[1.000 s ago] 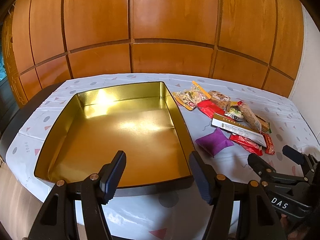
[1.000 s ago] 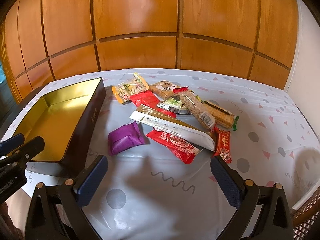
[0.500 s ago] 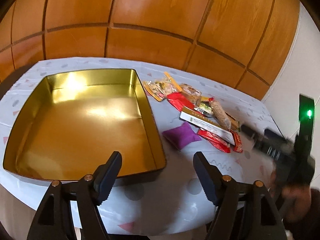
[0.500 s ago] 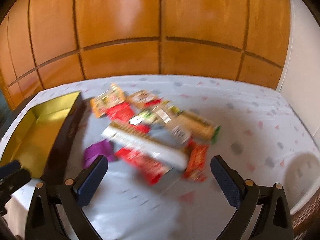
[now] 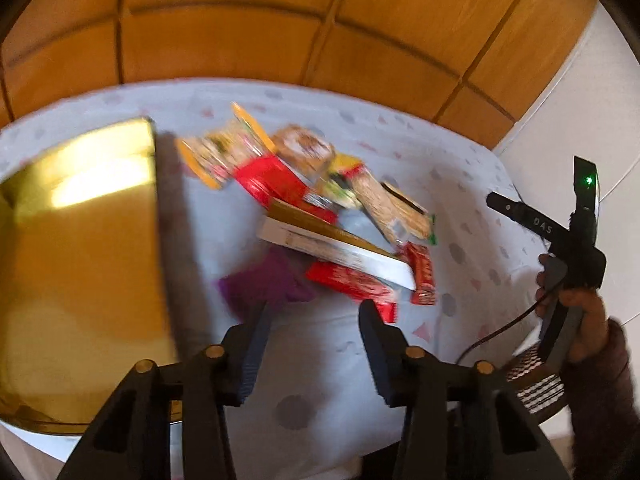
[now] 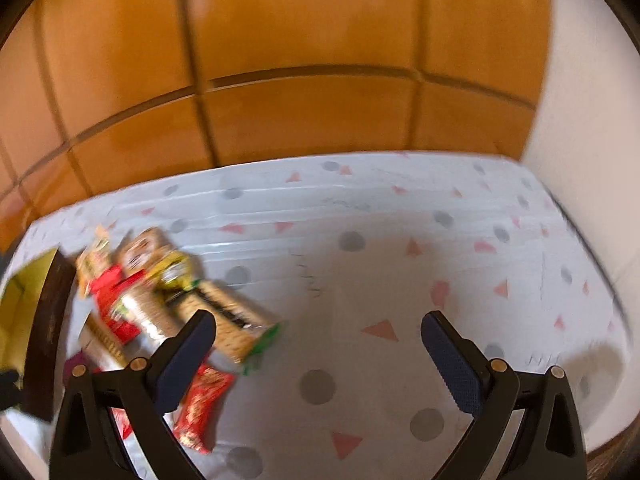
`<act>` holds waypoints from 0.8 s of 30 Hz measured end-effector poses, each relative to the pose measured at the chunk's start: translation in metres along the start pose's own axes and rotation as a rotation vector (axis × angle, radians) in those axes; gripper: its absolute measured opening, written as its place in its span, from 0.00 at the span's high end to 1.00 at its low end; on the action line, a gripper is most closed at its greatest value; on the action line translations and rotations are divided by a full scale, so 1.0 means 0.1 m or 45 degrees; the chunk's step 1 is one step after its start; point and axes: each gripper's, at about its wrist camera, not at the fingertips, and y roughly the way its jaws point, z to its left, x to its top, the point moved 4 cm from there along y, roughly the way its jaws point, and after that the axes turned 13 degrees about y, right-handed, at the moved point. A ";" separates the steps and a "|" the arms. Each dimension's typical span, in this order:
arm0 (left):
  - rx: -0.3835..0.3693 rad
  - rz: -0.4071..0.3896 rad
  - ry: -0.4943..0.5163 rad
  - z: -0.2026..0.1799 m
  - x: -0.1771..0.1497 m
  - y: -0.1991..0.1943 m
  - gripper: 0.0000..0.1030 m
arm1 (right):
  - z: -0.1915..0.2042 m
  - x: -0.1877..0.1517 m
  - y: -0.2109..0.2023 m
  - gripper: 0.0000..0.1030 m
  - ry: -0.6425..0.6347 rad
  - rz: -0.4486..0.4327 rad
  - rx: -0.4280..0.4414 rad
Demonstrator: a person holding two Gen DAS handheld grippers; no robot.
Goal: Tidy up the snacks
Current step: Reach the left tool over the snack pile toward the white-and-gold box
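Observation:
A gold tin (image 5: 80, 248) lies at the left on the patterned tablecloth. To its right sits a blurred pile of snacks: a purple packet (image 5: 268, 284), a long white box (image 5: 332, 248), a red packet (image 5: 352, 284) and a biscuit pack (image 5: 384, 204). My left gripper (image 5: 316, 340) hovers just before the purple packet, jaws closing with nothing between them. My right gripper (image 6: 320, 356) stands wide open over bare cloth. The biscuit pack (image 6: 232, 320) and a small red bar (image 6: 204, 404) lie beside its left finger. The tin (image 6: 24, 308) shows at the far left edge.
A wood-panelled wall (image 5: 280, 20) runs behind the table and a white wall (image 6: 592, 80) stands to the right. A hand (image 5: 576, 300) in a dark sleeve holds the right tool beyond the table's right edge. Bare tablecloth (image 6: 440, 240) lies right of the pile.
The left view has swung right from the tin to the snack pile, and its jaws have narrowed. The right view has swung right too, leaving the pile at its left; its jaws stay wide.

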 end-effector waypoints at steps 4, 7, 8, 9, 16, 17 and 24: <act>-0.067 0.081 -0.096 -0.05 0.14 0.29 0.57 | -0.04 0.05 0.06 0.00 0.113 0.036 0.043; -0.069 0.123 -0.120 -0.09 0.29 0.48 0.58 | 0.03 0.05 -0.02 0.00 0.074 -0.003 0.074; -0.058 0.139 -0.127 -0.11 0.32 0.54 0.58 | 0.05 0.05 -0.04 0.00 0.068 -0.008 0.086; -0.058 0.158 -0.144 -0.12 0.36 0.61 0.57 | 0.07 0.05 -0.04 0.00 0.062 -0.008 0.096; -0.061 0.225 -0.253 -0.13 0.51 1.03 0.43 | 0.08 0.06 -0.06 0.00 0.079 0.004 0.132; -0.070 0.233 -0.284 -0.12 0.52 1.08 0.42 | 0.07 0.07 -0.06 0.00 0.087 0.003 0.135; 0.025 0.272 -0.357 -0.11 0.63 1.27 0.41 | 0.02 0.09 -0.08 0.00 0.140 0.027 0.193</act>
